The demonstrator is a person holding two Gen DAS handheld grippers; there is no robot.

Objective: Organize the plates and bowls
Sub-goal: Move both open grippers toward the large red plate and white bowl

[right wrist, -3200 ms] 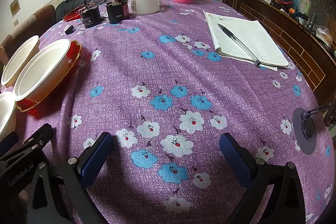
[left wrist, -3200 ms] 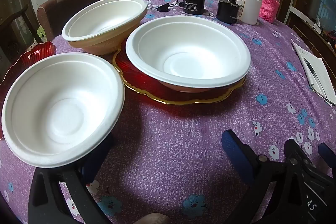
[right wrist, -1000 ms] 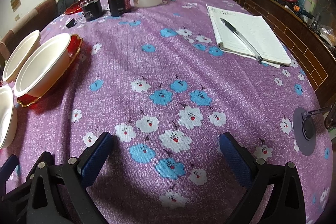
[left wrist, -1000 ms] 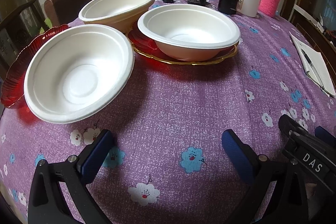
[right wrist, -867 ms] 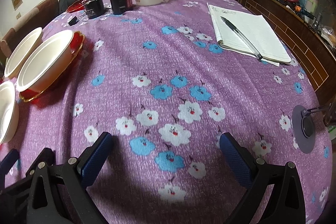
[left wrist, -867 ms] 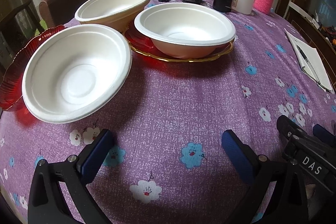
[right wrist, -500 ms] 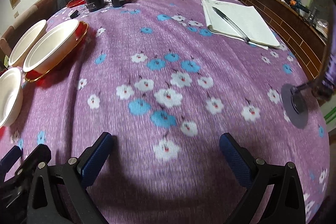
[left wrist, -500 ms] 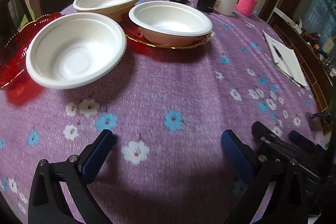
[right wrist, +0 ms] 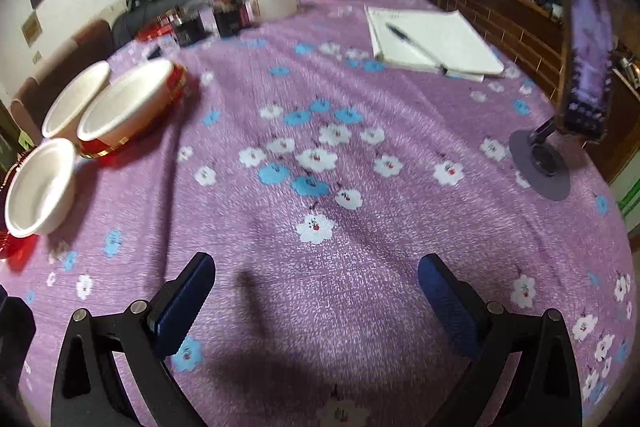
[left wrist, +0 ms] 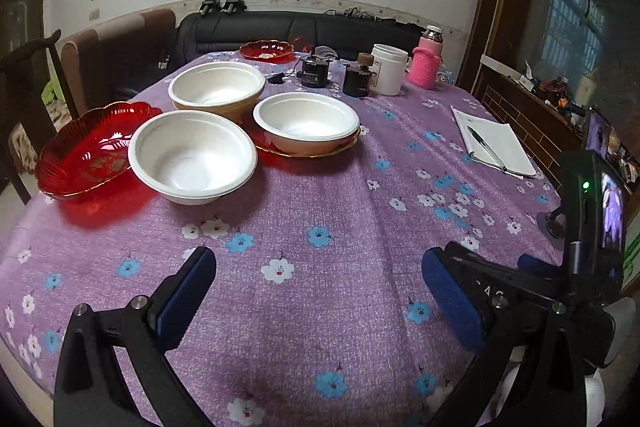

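Observation:
Three white bowls stand on the purple flowered tablecloth. The near bowl (left wrist: 192, 157) (right wrist: 38, 187) sits beside an empty red scalloped plate (left wrist: 86, 149). The middle bowl (left wrist: 306, 123) (right wrist: 128, 103) rests on a gold-rimmed red plate (left wrist: 348, 146). The far bowl (left wrist: 218, 91) (right wrist: 74, 97) stands behind. A small red dish (left wrist: 266, 51) is at the back. My left gripper (left wrist: 318, 291) is open and empty, well short of the bowls. My right gripper (right wrist: 316, 291) is open and empty; it also shows at the lower right of the left wrist view (left wrist: 536, 267).
A notebook with a pen (left wrist: 492, 145) (right wrist: 432, 39) lies at the right. A white jar (left wrist: 386, 69), a pink-sleeved bottle (left wrist: 428, 67) and two dark small devices (left wrist: 316, 73) stand at the back. A phone on a stand (right wrist: 580, 67) is at the right edge. Chairs stand at left.
The left gripper let go of the near white bowl, which now rests on the table, and both grippers have pulled back and risen away from the bowls.

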